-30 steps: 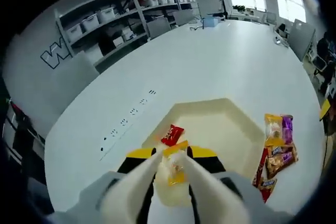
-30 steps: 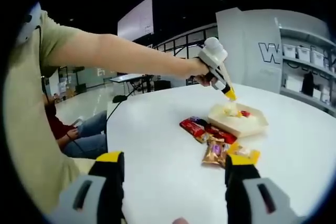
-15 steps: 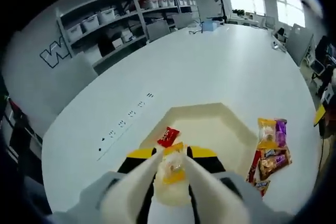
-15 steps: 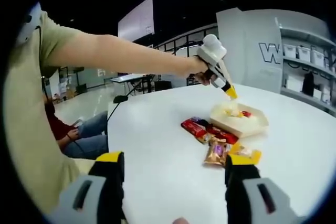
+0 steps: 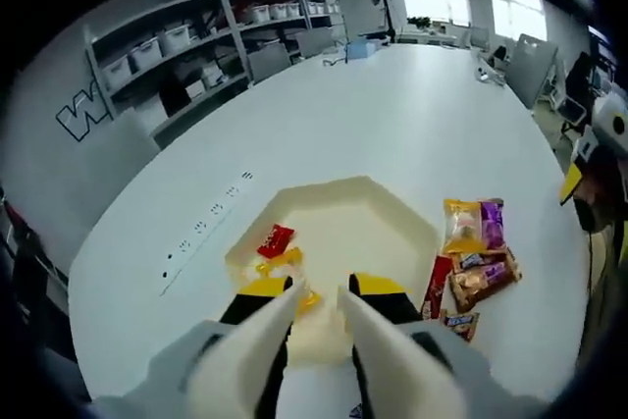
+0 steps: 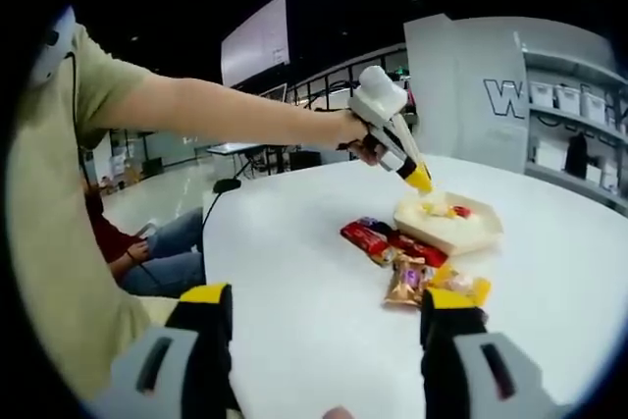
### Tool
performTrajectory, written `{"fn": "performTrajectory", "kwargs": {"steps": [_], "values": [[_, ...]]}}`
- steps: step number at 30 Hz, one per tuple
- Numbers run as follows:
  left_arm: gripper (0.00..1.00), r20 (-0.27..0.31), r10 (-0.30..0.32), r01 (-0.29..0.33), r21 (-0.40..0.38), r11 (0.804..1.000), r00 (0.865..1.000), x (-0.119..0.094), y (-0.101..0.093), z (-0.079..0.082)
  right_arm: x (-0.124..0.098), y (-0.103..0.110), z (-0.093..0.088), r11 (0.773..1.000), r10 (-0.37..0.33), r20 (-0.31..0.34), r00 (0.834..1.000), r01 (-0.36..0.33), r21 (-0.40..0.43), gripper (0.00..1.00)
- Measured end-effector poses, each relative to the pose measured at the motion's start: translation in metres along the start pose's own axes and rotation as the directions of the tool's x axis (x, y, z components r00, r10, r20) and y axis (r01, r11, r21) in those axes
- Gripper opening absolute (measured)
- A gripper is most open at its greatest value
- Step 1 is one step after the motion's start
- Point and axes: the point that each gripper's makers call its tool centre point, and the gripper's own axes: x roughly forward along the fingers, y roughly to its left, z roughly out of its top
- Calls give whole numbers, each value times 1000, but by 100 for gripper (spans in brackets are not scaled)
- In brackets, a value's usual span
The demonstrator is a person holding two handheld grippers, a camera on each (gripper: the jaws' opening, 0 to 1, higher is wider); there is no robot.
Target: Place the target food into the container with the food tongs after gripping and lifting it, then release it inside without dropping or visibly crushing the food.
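White round table (image 5: 392, 134), shelving with bins (image 5: 177, 41) along wall at left. Cream hexagonal tray (image 5: 339, 233) holds red packet (image 5: 275, 240) and yellow-wrapped snack (image 5: 280, 264). Your left gripper (image 5: 316, 303) above tray, jaws slightly parted, empty. Wrapped snacks (image 5: 474, 262) lie right of tray. Your right gripper (image 6: 329, 326) spread wide, empty.

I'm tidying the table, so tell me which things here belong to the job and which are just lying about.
Job:
left tongs, open
yellow snack packet, lying in the tray
cream tray

Lying about:
red packet in the tray
snack packets beside the tray
right tongs, open and idle
shelves with bins
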Motion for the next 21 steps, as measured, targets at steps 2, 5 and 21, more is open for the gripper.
{"fn": "performTrajectory", "kwargs": {"steps": [2,5,21], "values": [[21,11,-19,19,-6,1000,1000,-5,-5,0,0,0,0,1000,1,1,1000,-1,1,77],[22,14,-42,42,8,999,999,-11,-13,-1,1,1,0,1000,3,-1,1000,-3,0,77],[22,56,-151,146,81,986,987,-38,-57,-9,3,3,-2,1000,8,-4,1000,-8,5,77]]}}
